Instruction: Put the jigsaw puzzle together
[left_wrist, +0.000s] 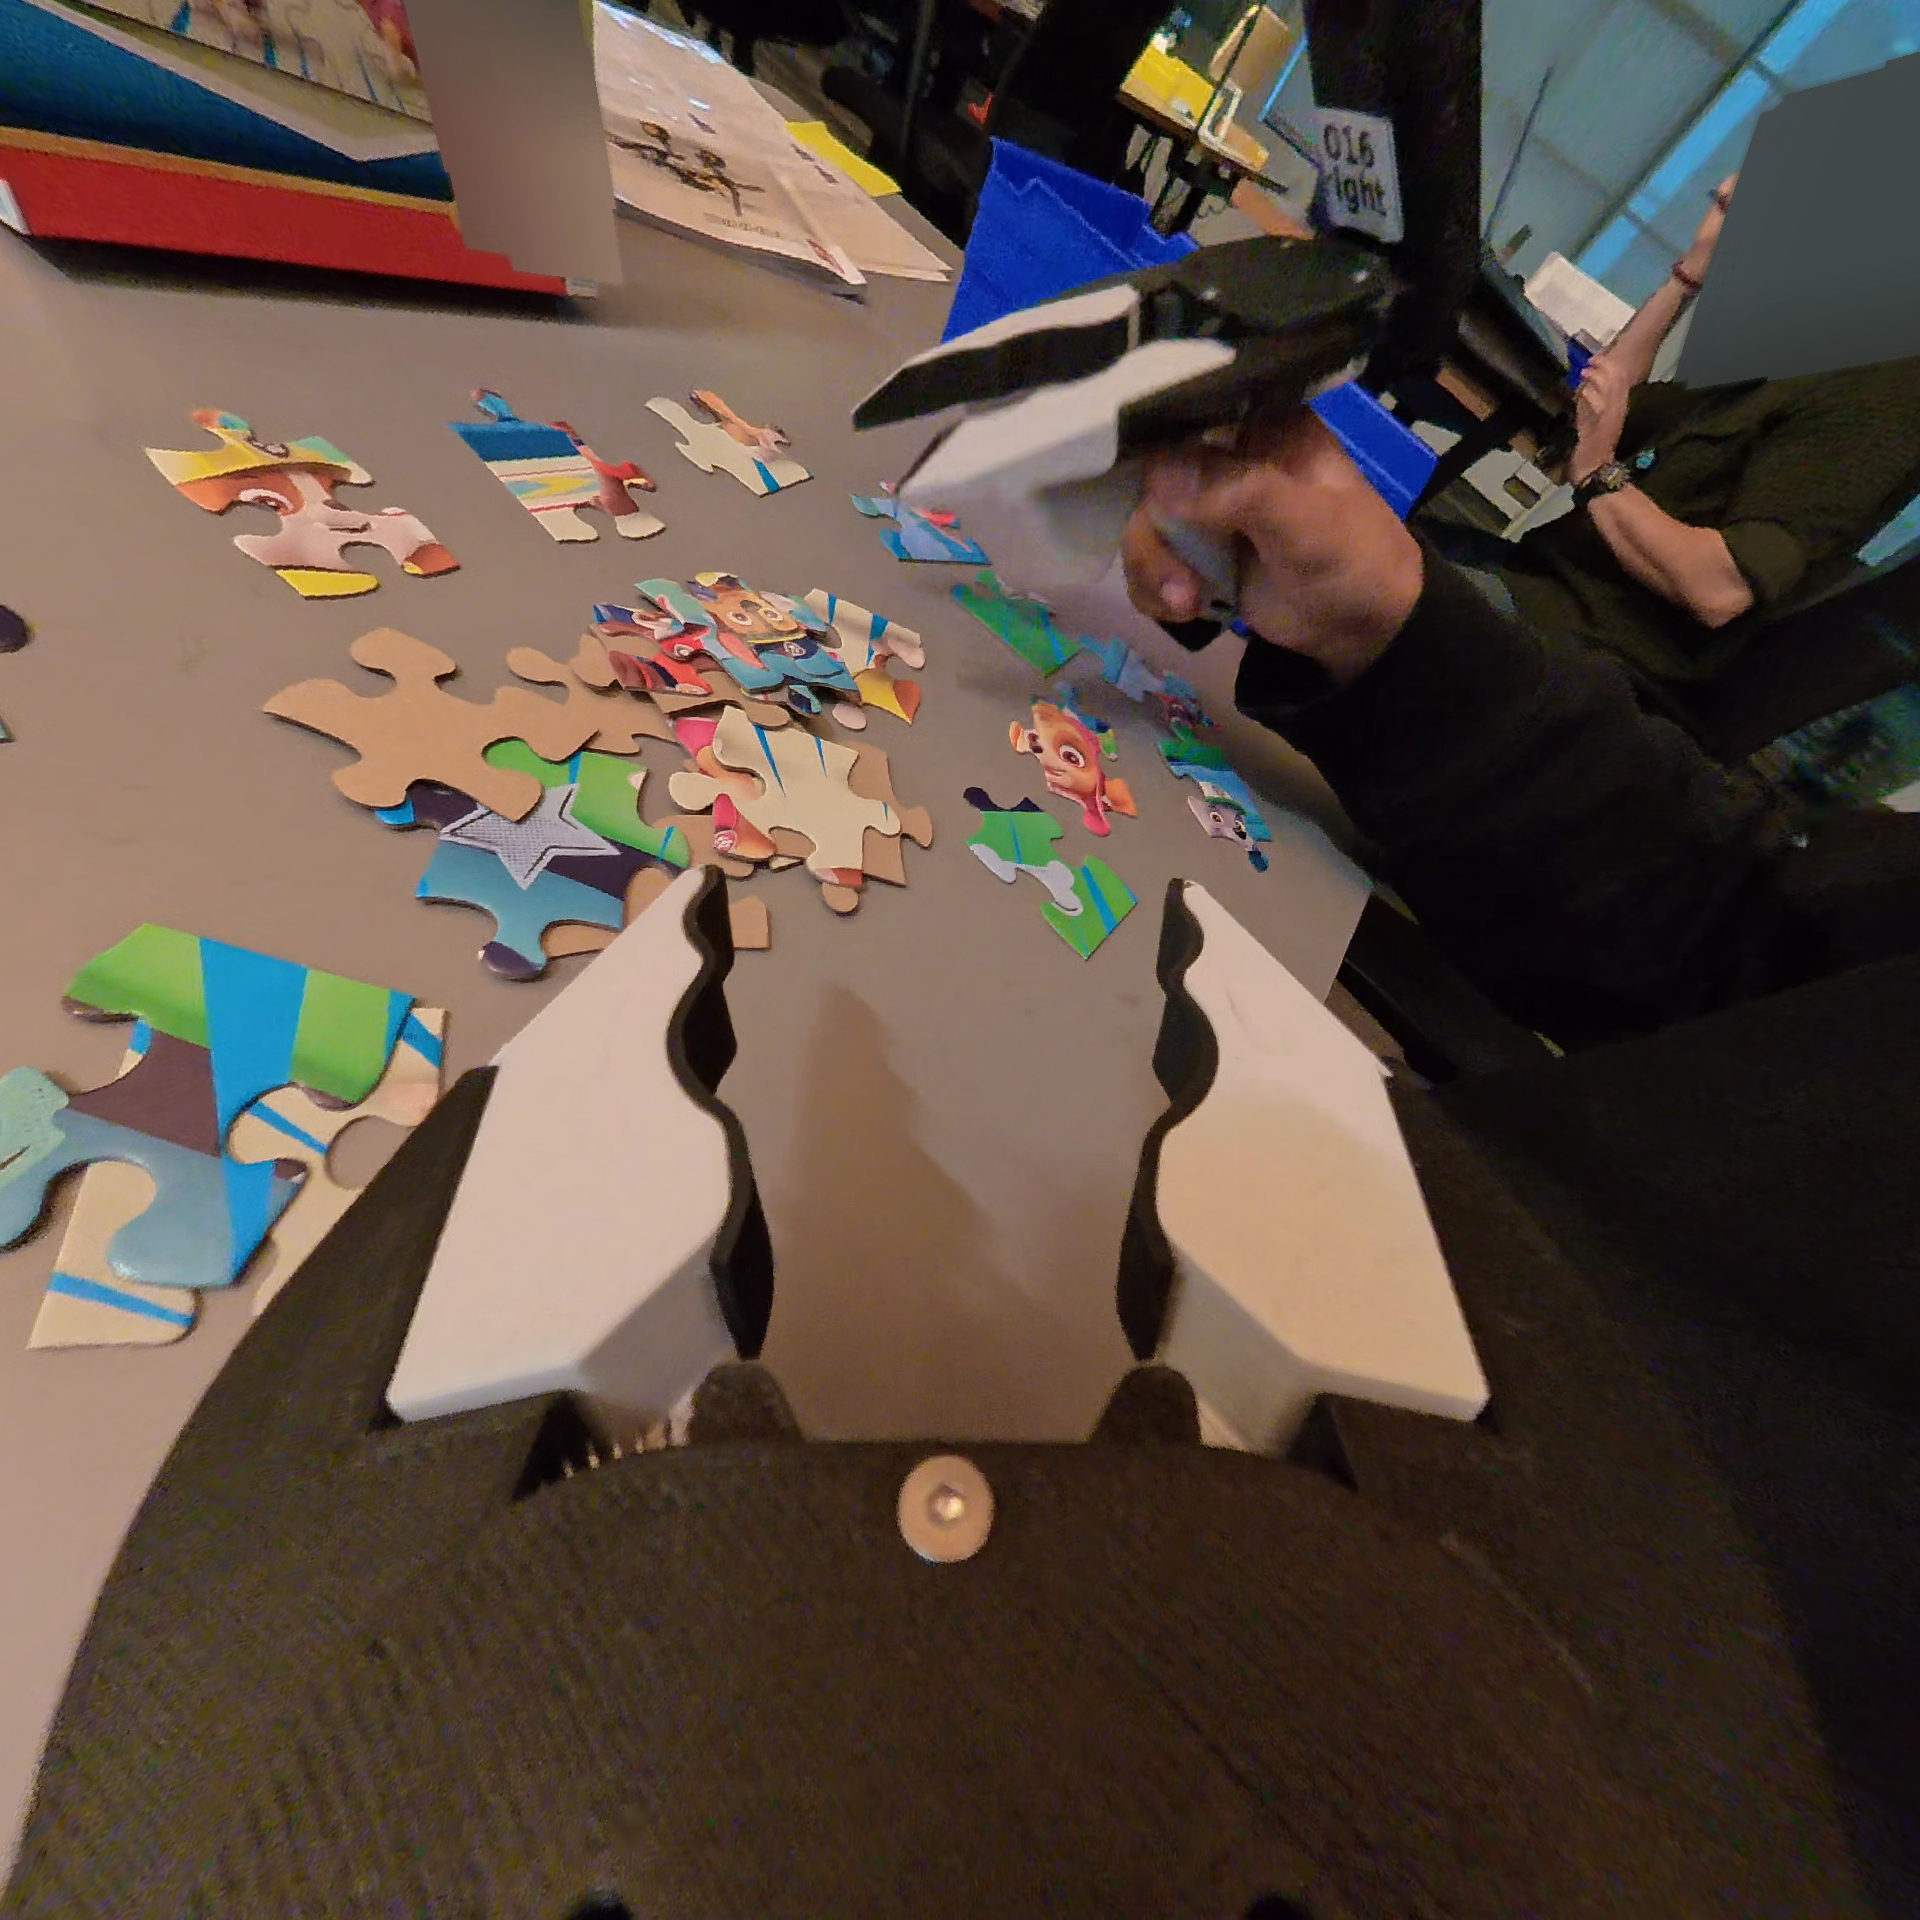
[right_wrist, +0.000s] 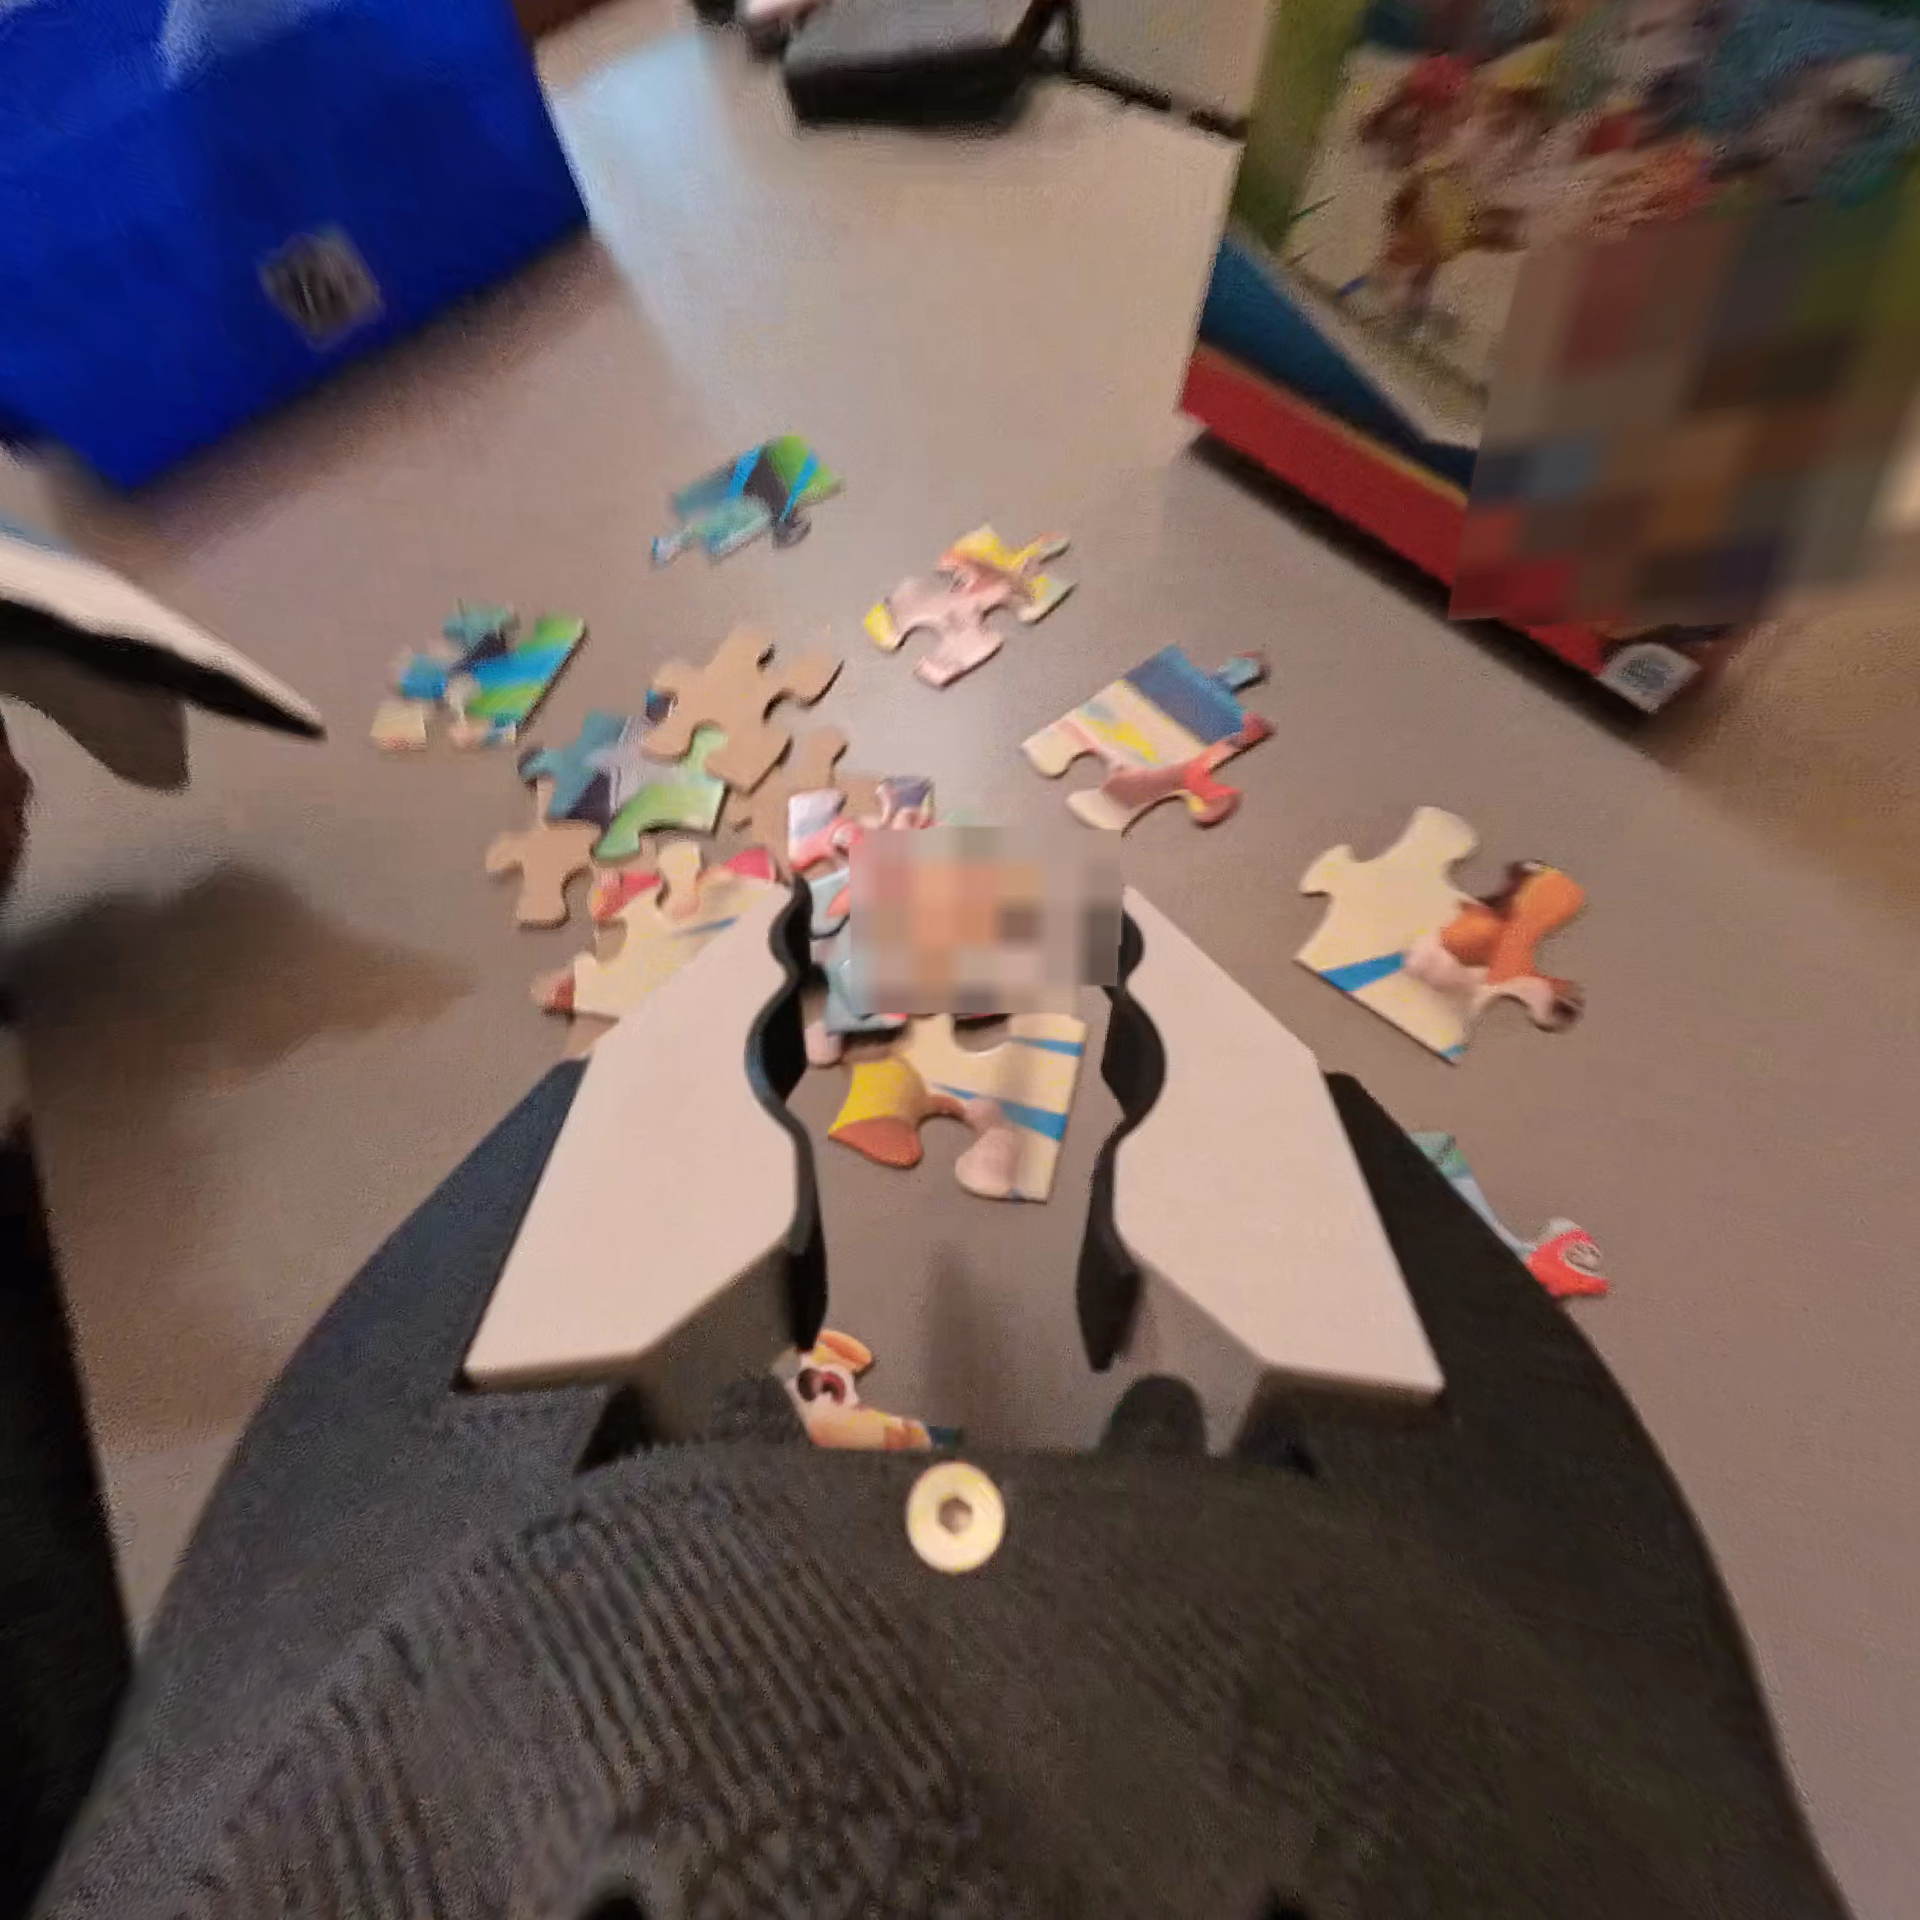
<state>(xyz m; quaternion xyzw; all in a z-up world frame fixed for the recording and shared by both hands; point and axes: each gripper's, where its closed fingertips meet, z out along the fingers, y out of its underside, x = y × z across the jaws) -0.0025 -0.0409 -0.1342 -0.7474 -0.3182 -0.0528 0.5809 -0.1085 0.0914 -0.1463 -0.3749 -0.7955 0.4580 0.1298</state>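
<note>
Jigsaw pieces lie scattered over a grey worktop (left_wrist: 156, 727), most loose and several face down with brown cardboard backs showing; only a few near the left edge (a green, blue and cream cluster (left_wrist: 208, 1122)) appear joined, so by the look of it nearly all the assembly is left to do. The left tongs (left_wrist: 940, 904) stand wide apart above bare worktop, holding nothing, the nearest things being a star-printed piece (left_wrist: 520, 873) by the left fingertip and a green piece (left_wrist: 1049, 862) just ahead of the right. The right tongs (right_wrist: 961, 925), held in a person's hand (left_wrist: 1278, 551), are partly apart and hover over the central heap (left_wrist: 758, 644); a cream and yellow piece (right_wrist: 966, 1112) lies on the worktop between the fingers, with no pad seen pressing on it. A puzzle box (left_wrist: 239, 197) and a blue bin (left_wrist: 1049, 229) stand at the far edge.
</note>
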